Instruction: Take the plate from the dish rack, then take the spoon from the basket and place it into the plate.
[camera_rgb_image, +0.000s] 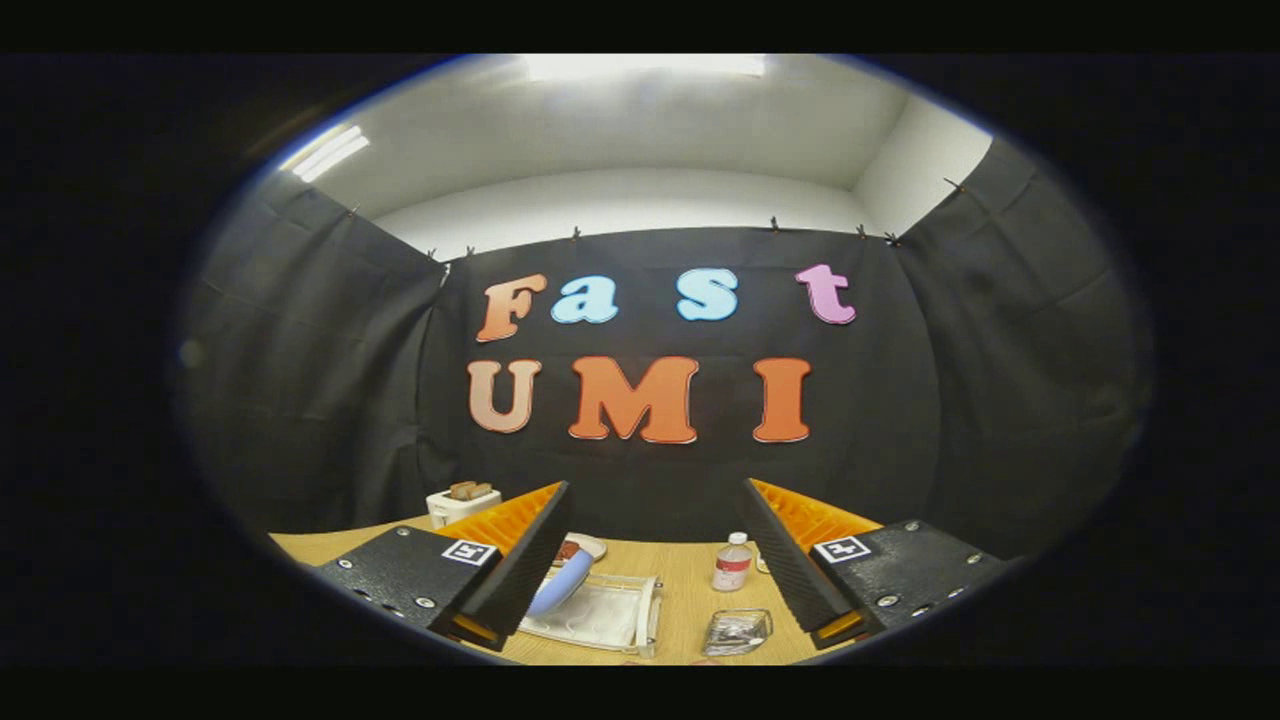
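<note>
My gripper (656, 486) is open, its fingers spread wide and held high above a wooden table (690, 580), with nothing between them. Below, by the left finger, lies a white dish rack (605, 612). A pale blue plate (562, 590) stands tilted in the rack, partly hidden by that finger. Nearer the right finger sits a small wire basket (737, 632) with something shiny in it; I cannot make out the spoon there.
A small clear bottle (732, 562) with a white cap stands beyond the basket. A white toaster (460, 502) with bread slices is at the far left. A small dish (588, 546) with something red lies behind the rack. Black cloth walls close the booth.
</note>
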